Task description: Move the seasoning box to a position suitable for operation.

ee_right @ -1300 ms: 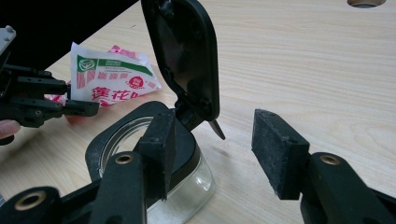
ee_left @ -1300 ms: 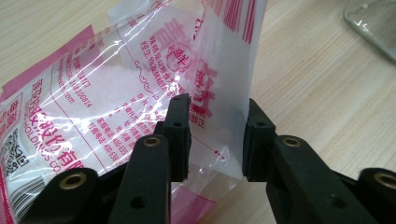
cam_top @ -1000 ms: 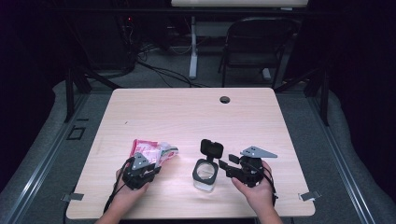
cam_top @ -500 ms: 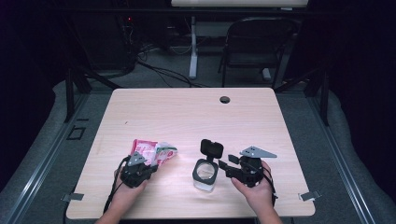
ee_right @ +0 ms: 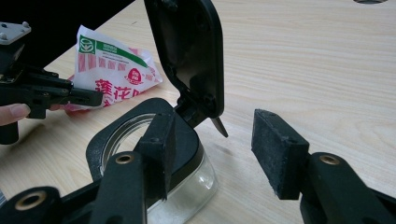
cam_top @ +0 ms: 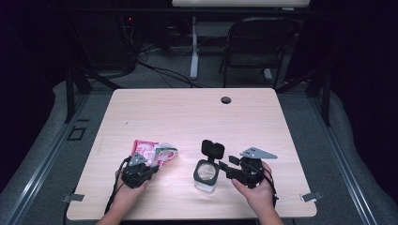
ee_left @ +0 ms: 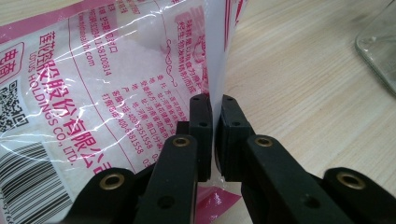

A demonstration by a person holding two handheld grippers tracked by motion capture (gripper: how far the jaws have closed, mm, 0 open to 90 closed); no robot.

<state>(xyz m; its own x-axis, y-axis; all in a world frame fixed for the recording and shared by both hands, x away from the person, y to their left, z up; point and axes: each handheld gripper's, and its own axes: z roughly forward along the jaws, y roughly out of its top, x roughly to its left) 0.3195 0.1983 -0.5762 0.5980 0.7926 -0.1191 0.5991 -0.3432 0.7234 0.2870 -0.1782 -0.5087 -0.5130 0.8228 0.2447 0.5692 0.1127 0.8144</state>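
A pink and white plastic bag (cam_top: 155, 152) with printed text lies on the table at the near left. My left gripper (cam_top: 149, 165) is shut on the bag's (ee_left: 93, 70) folded edge, and its jaws (ee_left: 212, 100) have just been closing on it. To the right stands a clear container (cam_top: 205, 176) with a black rim, its black flip lid (cam_top: 212, 148) raised. My right gripper (cam_top: 224, 168) sits at the container's right side, open. One jaw lies by the container's rim (ee_right: 107, 135) and the other stands apart, under the lid (ee_right: 187, 46).
The wooden table (cam_top: 187, 117) has a round cable hole (cam_top: 226, 100) near its far edge. A folding chair (cam_top: 258, 42) and cables stand on the floor beyond. In the right gripper view the left gripper (ee_right: 88, 97) holds the bag (ee_right: 116, 70) at the left.
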